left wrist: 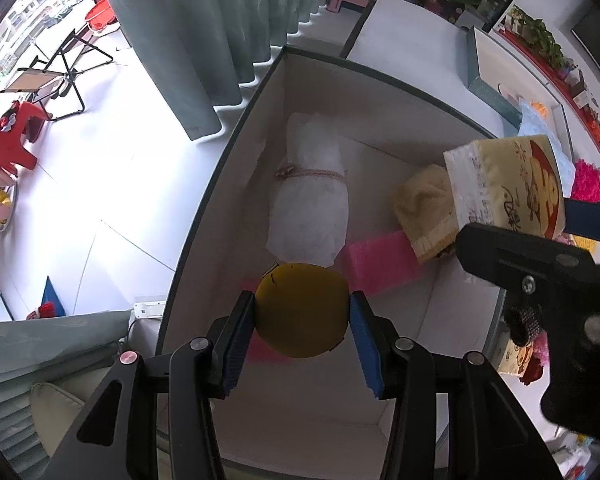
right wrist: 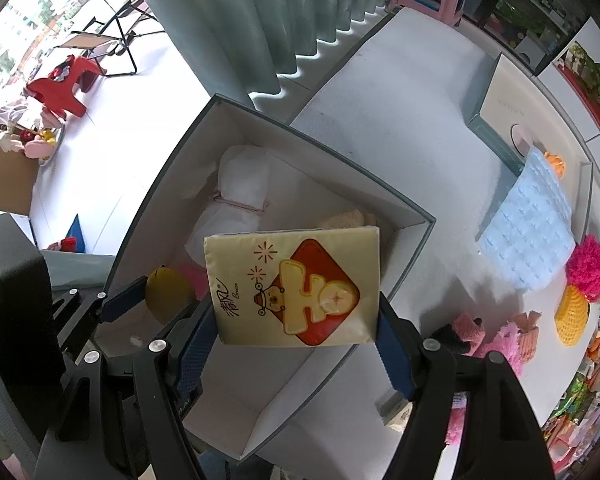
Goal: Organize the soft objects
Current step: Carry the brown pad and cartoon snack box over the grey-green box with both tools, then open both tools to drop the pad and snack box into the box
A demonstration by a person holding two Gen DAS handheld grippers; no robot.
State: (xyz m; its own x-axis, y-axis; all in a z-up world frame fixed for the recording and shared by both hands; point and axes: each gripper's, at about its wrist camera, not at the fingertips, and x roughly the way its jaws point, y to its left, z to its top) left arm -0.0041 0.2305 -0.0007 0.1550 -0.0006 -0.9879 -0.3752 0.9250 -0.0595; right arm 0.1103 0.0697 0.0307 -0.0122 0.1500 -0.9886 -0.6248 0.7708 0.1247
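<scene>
White tabletop (right wrist: 400, 128) beside pale green curtains (right wrist: 236, 12), bright tiled floor beyond with a folding chair (right wrist: 108, 44) and a red plastic stool (right wrist: 56, 90)

Near the table edge, an open grey-rimmed box (right wrist: 404, 204) with white inner walls; inside it a white wrapped bundle (left wrist: 308, 196) tied round with a pinkish cord, a pink block (left wrist: 380, 258) just beside it, and a cream towel (left wrist: 424, 208) touching the block

Over the box, pointing down: left gripper (left wrist: 302, 316), blue pads pressed on either side of a yellow ball (left wrist: 302, 310), pinching it just above the box floor, close to the bundle's near end

Alongside, also over the box: right gripper (right wrist: 296, 320), jaws set wide and clamped on a cream tissue pack (right wrist: 294, 286) with a red diamond print and a small cartoon figure, pads tight against its left and right edges; pack held flat above the box's right half, hiding part of the towel

Out on the tabletop, well apart from the box: a second grey box (right wrist: 496, 140) with a light blue knitted cloth (right wrist: 528, 236) draped over its corner, a magenta pompom (right wrist: 588, 266), a yellow net-covered item (right wrist: 572, 314), pink fluffy pieces (right wrist: 500, 340); further bright clutter at the far right too blurred to tell
</scene>
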